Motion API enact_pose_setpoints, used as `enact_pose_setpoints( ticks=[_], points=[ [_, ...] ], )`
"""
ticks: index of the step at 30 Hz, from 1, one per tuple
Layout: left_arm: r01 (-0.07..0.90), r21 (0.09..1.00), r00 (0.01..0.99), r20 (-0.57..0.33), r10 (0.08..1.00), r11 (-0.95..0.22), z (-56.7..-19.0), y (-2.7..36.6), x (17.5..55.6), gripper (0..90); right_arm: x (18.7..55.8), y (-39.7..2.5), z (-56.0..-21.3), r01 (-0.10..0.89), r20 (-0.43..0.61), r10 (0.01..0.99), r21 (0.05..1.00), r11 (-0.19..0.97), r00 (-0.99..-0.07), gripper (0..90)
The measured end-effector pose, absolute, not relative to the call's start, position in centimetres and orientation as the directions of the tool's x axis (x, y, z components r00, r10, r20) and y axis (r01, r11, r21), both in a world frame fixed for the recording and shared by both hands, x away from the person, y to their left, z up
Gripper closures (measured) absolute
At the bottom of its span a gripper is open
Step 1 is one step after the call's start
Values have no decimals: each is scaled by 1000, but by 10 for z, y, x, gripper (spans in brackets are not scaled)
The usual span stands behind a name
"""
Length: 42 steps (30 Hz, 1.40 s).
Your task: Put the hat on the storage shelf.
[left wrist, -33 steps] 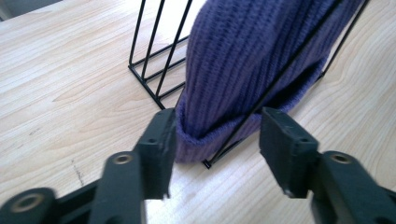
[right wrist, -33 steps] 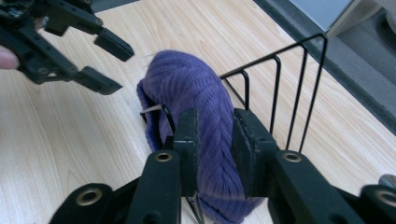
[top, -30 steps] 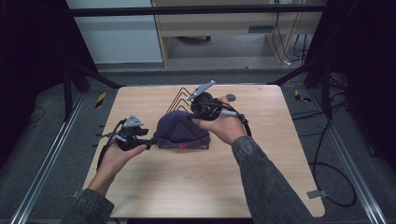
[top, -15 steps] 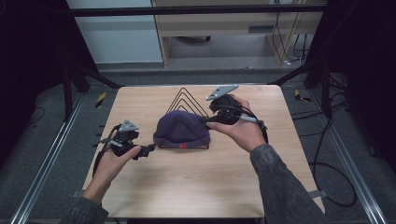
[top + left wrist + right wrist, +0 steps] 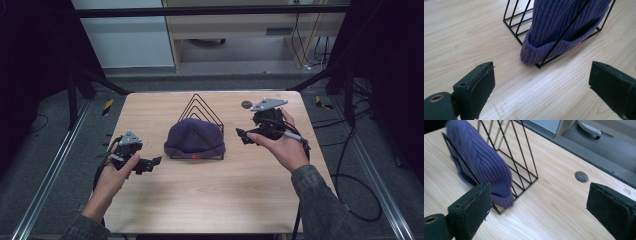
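A purple knit beanie sits tucked in the front slot of a black wire rack at mid-table, its cuff resting on the wood. My left gripper hovers left of the beanie, open and empty, jaws pointing toward it. My right gripper is held to the right of the rack, also open and empty. In the right gripper view the beanie bulges through the rack's wires, apart from my right gripper. In the left gripper view, the left gripper sits short of the rack's corner.
The wooden table has bare room in front of the rack and at both sides. A round grey cable grommet lies near the far edge, behind the right gripper. Dark frame posts and cables stand around the table.
My right gripper has drawn back to the right, from over the beanie's top to beside the rack. The left gripper has slid left and toward the person. The beanie stays in the rack.
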<state>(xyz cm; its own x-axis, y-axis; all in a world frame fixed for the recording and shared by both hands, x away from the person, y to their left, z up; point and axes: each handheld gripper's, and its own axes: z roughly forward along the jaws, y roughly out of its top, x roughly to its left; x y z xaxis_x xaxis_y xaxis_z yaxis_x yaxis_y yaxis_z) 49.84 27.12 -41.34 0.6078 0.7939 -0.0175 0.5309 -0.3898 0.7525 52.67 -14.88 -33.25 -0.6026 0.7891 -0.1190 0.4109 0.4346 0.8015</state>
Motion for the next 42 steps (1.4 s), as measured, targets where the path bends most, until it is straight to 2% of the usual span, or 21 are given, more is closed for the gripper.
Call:
enact_pose_setpoints(
  ticks=[16, 25, 42],
  points=[
    [526, 744, 608, 9, 794, -412, -420, 280, 495, 59, 513, -219, -380, 501, -51, 843, 784, 366, -536, 92],
    [532, 733, 614, 12, 789, -424, -427, 284, 495, 60, 506, -238, -413, 552, -30, 863, 758, 349, -505, 105],
    [578, 686, 612, -6, 791, -442, -460, 293, 494, 56, 491, -246, -471, 620, 15, 870, 707, 339, -493, 119]
  ],
)
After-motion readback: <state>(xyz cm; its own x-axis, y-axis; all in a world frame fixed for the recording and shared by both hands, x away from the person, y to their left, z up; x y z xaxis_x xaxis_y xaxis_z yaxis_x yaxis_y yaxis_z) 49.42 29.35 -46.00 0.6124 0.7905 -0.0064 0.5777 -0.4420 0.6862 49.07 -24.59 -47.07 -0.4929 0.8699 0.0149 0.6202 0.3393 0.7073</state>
